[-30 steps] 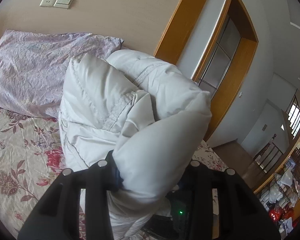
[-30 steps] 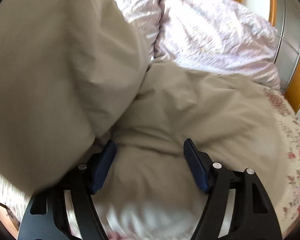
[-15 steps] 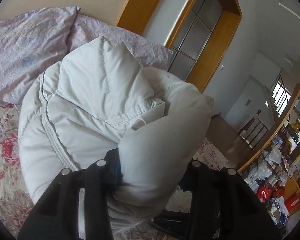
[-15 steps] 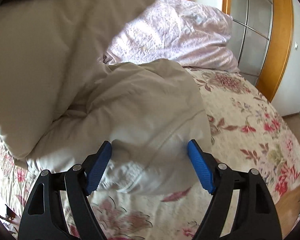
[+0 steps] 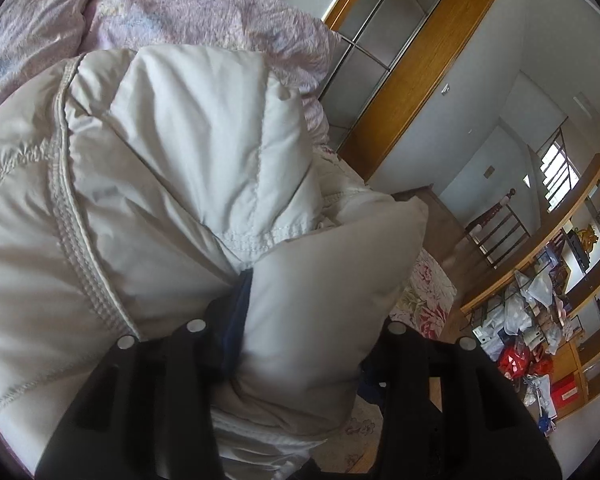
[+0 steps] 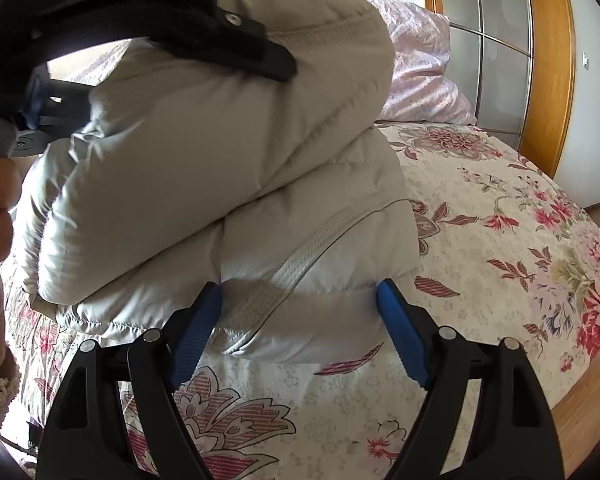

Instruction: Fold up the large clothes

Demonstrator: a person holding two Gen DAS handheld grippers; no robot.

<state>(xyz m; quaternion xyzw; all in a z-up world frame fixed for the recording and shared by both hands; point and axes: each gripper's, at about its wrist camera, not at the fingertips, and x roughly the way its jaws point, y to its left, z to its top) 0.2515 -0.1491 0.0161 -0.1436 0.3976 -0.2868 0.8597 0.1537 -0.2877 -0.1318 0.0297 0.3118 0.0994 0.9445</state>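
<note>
Jacket (image 6: 228, 184) now folded over, vs before

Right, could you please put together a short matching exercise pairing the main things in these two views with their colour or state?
Things:
1. puffy jacket
2. left gripper
3. right gripper
4. bedspread

States:
A. open, its blue pads either side of the jacket's lower edge
B. floral, pink and red on cream
C. pale grey, bunched in a fold
D. shut on jacket fabric

Pairs: 1-C, 2-D, 3-A, 4-B
</note>
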